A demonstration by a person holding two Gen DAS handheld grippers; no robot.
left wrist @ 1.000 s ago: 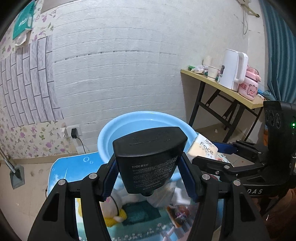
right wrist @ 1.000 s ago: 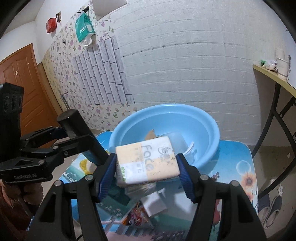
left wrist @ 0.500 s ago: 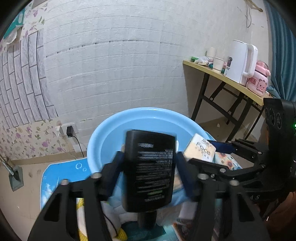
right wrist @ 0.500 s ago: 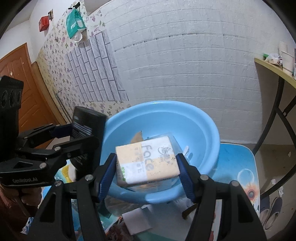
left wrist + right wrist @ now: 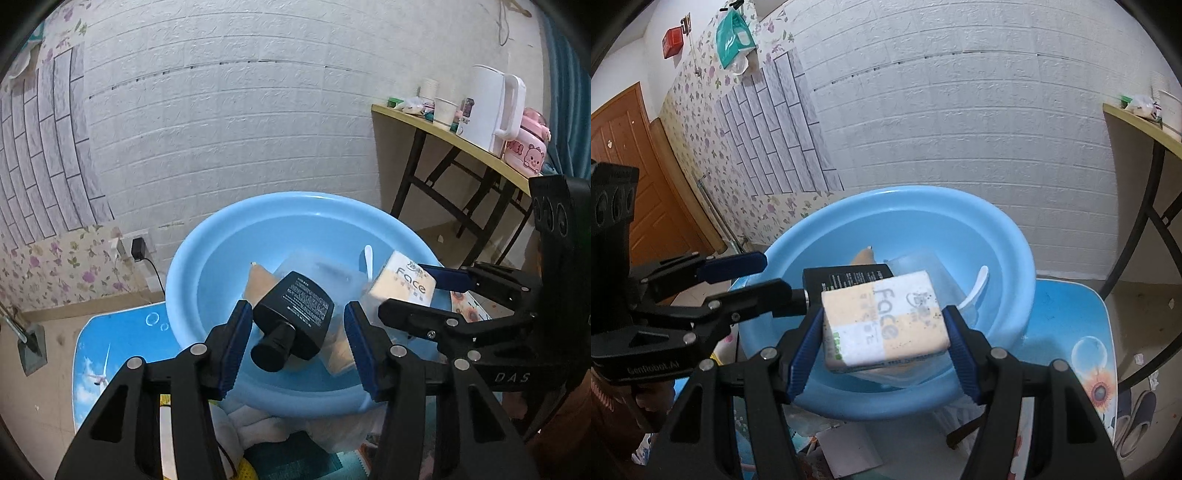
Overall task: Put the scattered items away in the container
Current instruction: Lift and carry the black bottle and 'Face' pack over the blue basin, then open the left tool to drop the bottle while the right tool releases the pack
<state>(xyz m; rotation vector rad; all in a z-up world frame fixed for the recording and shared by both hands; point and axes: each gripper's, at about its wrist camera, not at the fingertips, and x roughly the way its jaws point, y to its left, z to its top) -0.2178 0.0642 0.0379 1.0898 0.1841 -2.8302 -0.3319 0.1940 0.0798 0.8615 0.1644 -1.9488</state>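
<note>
dropped since earlier: black rectangular plastic bottle [image 5: 293, 319], freed from my parted left gripper [image 5: 295, 345]; right gripper [image 5: 884, 341] clamped tissue pack [image 5: 884, 325], best lowered into blue basin [image 5: 1015, 236] first.

The word "Face" stands in grey letters on the tissue pack [image 5: 884, 320], and in the left wrist view the same word shows on it [image 5: 410, 282]. The letters "DAS" are printed in white on the black body of the right gripper [image 5: 511, 377]. On the body of the left gripper [image 5: 652, 369] stands "GenRobot.AI". The black bottle [image 5: 295, 319] has a label of small white print, too fine to read.
</note>
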